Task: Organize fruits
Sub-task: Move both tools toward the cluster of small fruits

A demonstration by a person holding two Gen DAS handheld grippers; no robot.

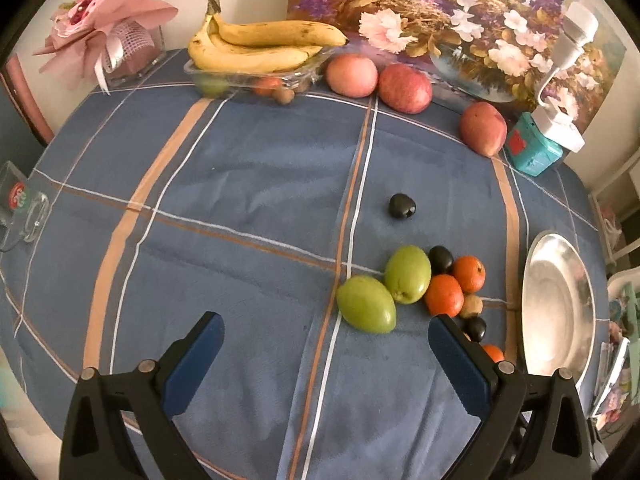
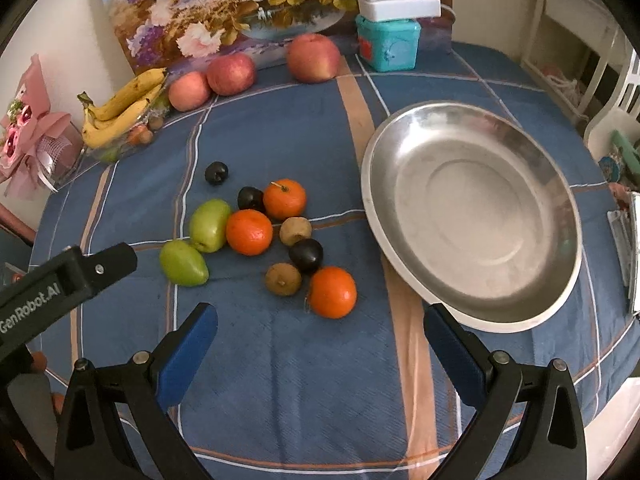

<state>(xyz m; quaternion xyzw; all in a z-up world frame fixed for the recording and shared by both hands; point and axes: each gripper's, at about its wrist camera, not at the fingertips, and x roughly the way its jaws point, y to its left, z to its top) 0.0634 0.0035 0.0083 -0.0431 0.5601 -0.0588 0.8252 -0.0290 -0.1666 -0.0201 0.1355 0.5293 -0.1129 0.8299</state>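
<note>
Near green fruit (image 1: 366,305) long axis diagonal, tip lower-right.

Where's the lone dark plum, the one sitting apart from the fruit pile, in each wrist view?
Left wrist: lone dark plum right of centre, beyond the two green fruits.
Right wrist: lone dark plum left of centre, beyond the pile, toward the bananas.
Shared landmark: the steel plate, at the right edge in the left view and large at right in the right view.

"GenRobot.AI" on left gripper (image 2: 68,280) body; teal box (image 2: 388,46) label unreadable.
</note>
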